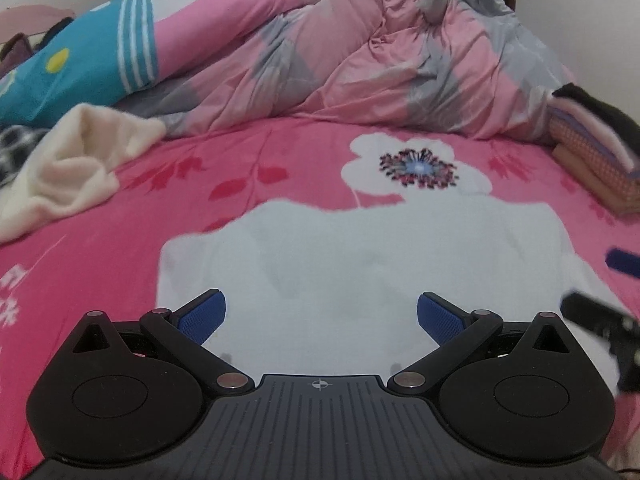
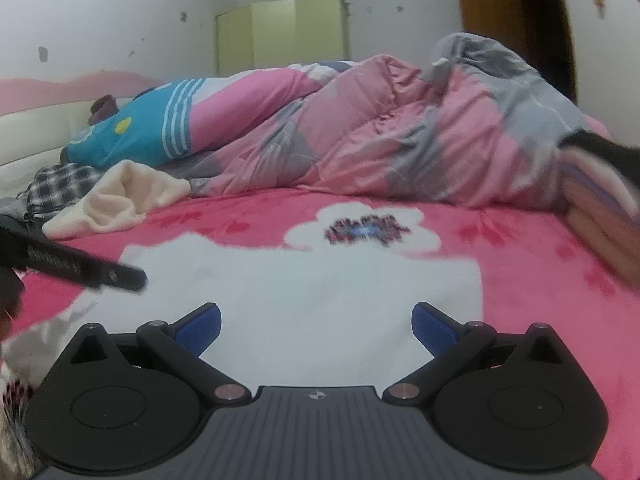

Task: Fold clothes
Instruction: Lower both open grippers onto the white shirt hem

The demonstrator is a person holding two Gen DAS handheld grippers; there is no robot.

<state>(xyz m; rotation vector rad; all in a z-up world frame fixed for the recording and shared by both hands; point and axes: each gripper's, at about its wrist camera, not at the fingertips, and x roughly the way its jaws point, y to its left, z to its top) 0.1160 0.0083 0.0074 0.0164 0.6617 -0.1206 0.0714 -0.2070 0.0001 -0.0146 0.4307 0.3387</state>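
Gaping empty, both claws, left [image 1: 321, 316] and right [image 2: 316, 324], over blurred white garment [image 1: 360, 264], near edge hidden.

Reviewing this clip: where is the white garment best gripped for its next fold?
Probably at its near edge. The white garment lies flat on the pink bedsheet, and both the left gripper and right gripper sit open above that edge, so coming in low from the near side suits.

Open pink bedsheet [image 1: 280, 184] ahead, heaped duvet [image 1: 380, 68] behind – cream cloth [image 1: 68, 168] left, folded stack [image 1: 592, 160] right.
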